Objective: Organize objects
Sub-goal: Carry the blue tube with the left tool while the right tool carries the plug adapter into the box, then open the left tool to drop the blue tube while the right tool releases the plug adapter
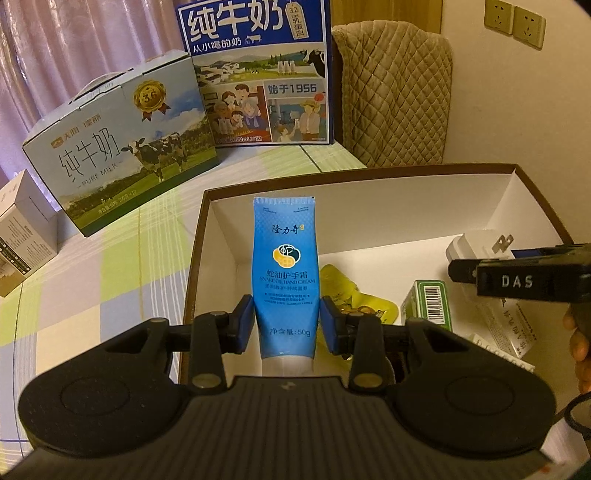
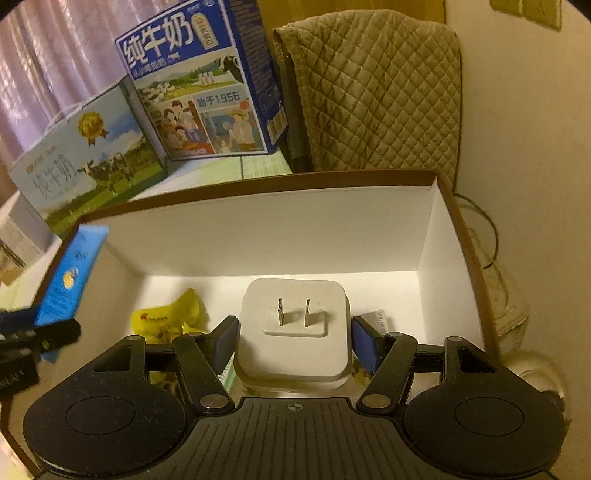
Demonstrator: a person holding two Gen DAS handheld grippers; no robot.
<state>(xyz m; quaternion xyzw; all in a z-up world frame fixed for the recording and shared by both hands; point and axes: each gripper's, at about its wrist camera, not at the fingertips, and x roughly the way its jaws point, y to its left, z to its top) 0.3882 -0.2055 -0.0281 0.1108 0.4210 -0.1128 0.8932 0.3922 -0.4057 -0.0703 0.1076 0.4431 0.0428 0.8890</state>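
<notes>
A blue hand cream tube (image 1: 286, 266) stands upright between the blue pads of my left gripper (image 1: 286, 321), which is shut on its lower part, above the left end of a white box with a brown rim (image 1: 369, 173). My right gripper (image 2: 293, 343) is shut on a white charger plug (image 2: 293, 332), prongs facing the camera, held inside the same box (image 2: 277, 229). A yellow snack packet (image 2: 166, 317) lies on the box floor. A green carton (image 1: 430, 302) and white packets lie near it. The tube (image 2: 70, 280) also shows at the left of the right wrist view.
Two milk cartons, a pale one (image 1: 118, 162) and a blue one (image 1: 258, 74), stand behind the box on a checked tablecloth (image 1: 110, 295). A small white box (image 1: 22, 236) sits at the far left. A quilted cover (image 2: 376, 96) drapes at the back right. Wall sockets (image 1: 513, 22) are above.
</notes>
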